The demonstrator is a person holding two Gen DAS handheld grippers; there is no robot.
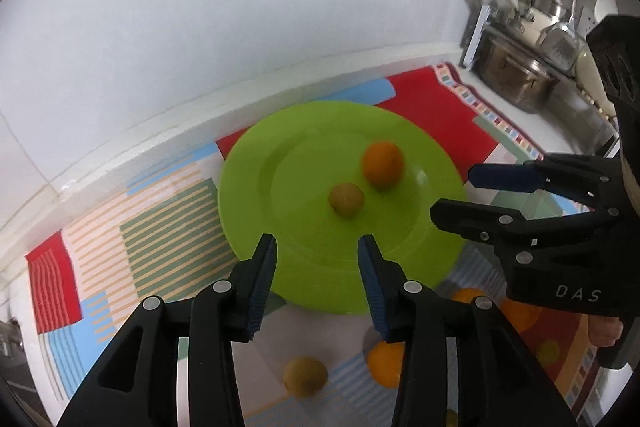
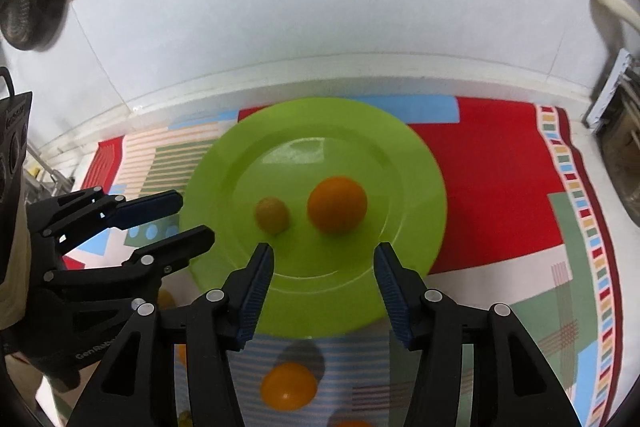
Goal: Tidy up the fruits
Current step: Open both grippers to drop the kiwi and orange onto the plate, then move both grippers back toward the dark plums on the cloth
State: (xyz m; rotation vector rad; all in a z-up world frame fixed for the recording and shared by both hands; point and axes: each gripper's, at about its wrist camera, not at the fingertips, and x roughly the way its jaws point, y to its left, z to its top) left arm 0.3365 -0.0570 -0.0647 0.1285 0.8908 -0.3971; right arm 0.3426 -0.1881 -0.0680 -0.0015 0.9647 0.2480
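Note:
A lime green plate (image 1: 304, 279) (image 2: 404, 163) lies on a patterned cloth and holds an orange (image 1: 382, 163) (image 2: 337, 203) and a small yellow-green fruit (image 1: 346, 199) (image 2: 272, 215). My left gripper (image 1: 317, 247) is open and empty over the plate's near rim; it also shows at the left of the right wrist view (image 2: 192, 217). My right gripper (image 2: 324, 253) is open and empty over the plate's near rim; it also shows at the right of the left wrist view (image 1: 452, 193). Loose fruits lie on the cloth below: a yellow-green one (image 1: 305, 375) and oranges (image 1: 386, 363) (image 2: 289, 385).
The cloth (image 2: 500, 187) covers a white counter against a white tiled wall (image 1: 240, 27). A dish rack with a steel pot (image 1: 516, 75) and cream-handled utensils stands at the right. More oranges (image 1: 520, 313) lie near the right gripper's body.

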